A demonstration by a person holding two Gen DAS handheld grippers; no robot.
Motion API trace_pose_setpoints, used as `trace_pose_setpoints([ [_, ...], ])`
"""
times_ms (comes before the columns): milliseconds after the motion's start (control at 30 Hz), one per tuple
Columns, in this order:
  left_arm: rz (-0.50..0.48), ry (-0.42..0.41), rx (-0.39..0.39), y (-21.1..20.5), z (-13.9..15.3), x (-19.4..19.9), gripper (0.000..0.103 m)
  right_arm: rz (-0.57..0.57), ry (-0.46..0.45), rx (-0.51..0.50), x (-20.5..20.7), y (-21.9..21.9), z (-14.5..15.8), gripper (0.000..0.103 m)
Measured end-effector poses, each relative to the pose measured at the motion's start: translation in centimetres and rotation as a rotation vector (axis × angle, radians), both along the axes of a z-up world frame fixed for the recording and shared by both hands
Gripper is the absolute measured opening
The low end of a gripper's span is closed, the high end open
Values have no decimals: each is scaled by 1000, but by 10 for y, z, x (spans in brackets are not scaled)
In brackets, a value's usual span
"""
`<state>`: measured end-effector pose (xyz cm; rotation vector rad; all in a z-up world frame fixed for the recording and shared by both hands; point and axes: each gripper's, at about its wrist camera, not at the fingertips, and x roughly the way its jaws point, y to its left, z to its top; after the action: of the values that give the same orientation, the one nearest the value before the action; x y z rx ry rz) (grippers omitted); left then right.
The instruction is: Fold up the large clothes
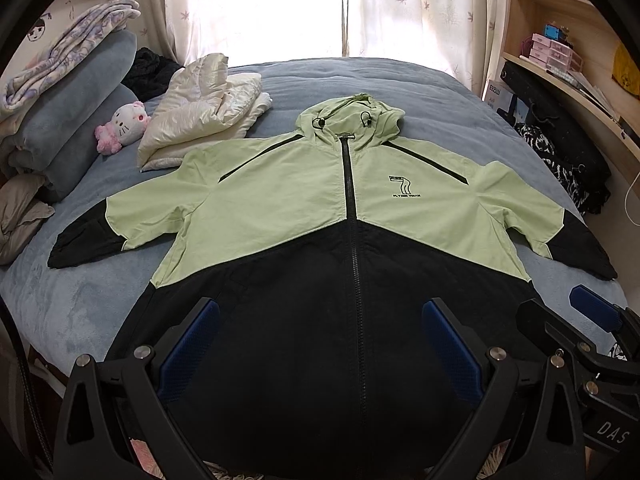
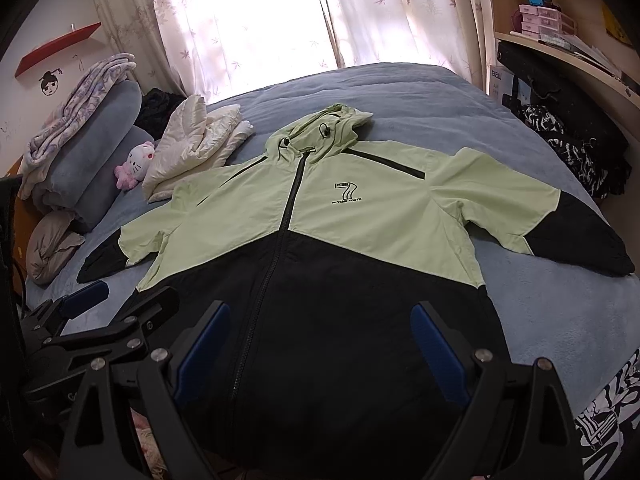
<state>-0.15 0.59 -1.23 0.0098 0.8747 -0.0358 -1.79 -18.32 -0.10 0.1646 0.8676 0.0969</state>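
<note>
While both the left gripper (image 1: 320,344) and right gripper (image 2: 320,344) gape wide, empty, the zipped lime-green-and-black hooded jacket (image 1: 280,208) lies flat on the blue-grey fleece bedspread (image 1: 80,300).

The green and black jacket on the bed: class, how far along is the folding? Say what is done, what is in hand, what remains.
Done: the jacket lies flat on the bed, zipped, sleeves spread, hood up. In hand: nothing; the left gripper and right gripper are open above the hem. Left: every fold, as sleeves, hood and body are unfolded.
</note>
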Motion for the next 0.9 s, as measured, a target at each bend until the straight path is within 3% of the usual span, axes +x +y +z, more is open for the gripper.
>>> trace_pose_setpoints([
  [900, 1, -1, 8, 2, 3, 0, 100, 10, -10, 7, -4, 7, 0, 92],
])
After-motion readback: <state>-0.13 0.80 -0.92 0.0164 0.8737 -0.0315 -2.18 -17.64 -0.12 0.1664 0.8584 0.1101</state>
